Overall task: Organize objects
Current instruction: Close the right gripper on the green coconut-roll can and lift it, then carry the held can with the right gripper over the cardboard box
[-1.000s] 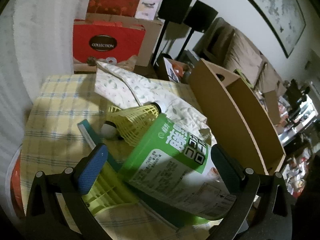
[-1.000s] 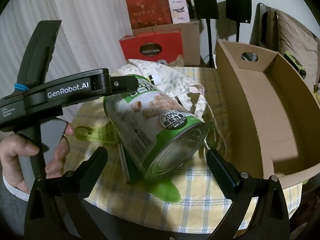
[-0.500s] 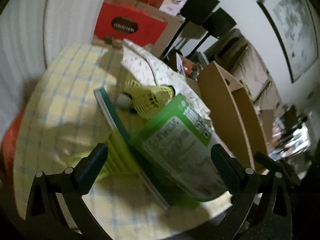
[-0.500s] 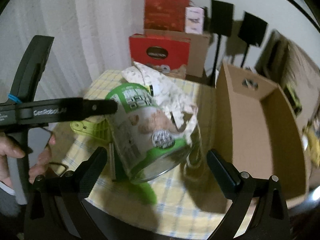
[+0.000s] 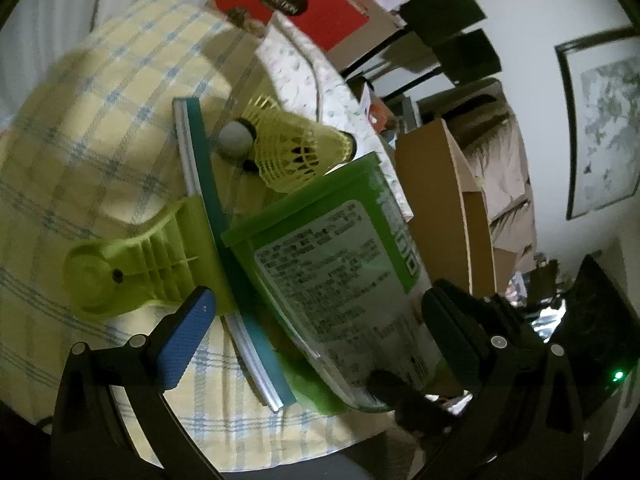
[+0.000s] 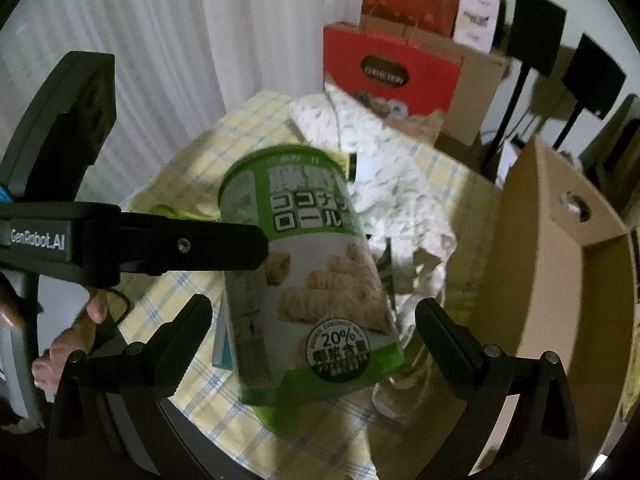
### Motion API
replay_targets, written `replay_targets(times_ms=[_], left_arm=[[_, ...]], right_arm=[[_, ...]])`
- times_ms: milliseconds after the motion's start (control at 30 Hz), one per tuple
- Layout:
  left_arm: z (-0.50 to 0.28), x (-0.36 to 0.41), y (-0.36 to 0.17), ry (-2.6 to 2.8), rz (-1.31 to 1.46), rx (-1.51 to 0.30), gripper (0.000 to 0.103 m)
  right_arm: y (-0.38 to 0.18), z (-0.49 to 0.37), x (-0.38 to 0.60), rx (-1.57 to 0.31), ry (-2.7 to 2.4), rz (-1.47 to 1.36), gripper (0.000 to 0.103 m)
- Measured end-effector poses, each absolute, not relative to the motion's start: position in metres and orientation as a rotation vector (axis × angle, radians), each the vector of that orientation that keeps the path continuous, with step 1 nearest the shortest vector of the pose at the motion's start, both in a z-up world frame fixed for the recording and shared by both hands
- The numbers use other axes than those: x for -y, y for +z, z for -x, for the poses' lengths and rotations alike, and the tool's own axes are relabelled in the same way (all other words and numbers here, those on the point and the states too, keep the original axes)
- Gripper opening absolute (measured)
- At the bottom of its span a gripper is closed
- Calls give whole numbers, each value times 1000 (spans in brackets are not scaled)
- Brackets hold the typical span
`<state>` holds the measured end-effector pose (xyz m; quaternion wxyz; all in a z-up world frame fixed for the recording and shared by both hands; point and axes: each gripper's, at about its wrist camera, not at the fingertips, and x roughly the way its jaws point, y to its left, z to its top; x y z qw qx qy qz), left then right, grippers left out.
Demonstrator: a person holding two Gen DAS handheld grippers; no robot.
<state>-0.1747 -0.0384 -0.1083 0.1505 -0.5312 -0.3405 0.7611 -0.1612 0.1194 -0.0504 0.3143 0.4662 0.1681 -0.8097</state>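
A green can of coconut rolls [image 5: 336, 264] lies tilted on a teal book [image 5: 200, 168] and a lime-green plastic piece [image 5: 132, 272]. My left gripper [image 5: 320, 292] is open and straddles the can, its fingers standing wider than the can. A yellow shuttlecock [image 5: 288, 152] rests just beyond the can's lid end. In the right wrist view the can [image 6: 312, 272] sits between the fingers of my open right gripper [image 6: 312, 310] without touching them. One of the left gripper's fingers [image 6: 180, 246] reaches the can's left side. An open cardboard box [image 6: 560, 280] stands to the right.
A yellow checked tablecloth [image 5: 100, 92] covers the small table. A white patterned cloth [image 6: 392, 184] lies behind the can, with a clear glass [image 6: 400, 392] by the can's base. A red gift box [image 6: 392, 68] and black stands [image 6: 536, 24] are behind. A person's hand [image 6: 68, 344] holds the left gripper.
Both grippers have tilted and drawn back, the right one rising to look down on the can. The can stays on the book beside the shuttlecock. Finger gaps are unchanged.
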Motion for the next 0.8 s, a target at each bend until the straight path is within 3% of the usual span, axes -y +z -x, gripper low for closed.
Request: replay_targets(times_ms=[433, 800], left_arm=[[186, 24, -126, 2100, 1504, 1122, 103], [187, 23, -118, 2098, 1487, 1032, 103]], right_arm=[[-75, 170, -111, -473, -2114, -1295, 103], [-74, 173, -114, -411, -2116, -1281, 103]])
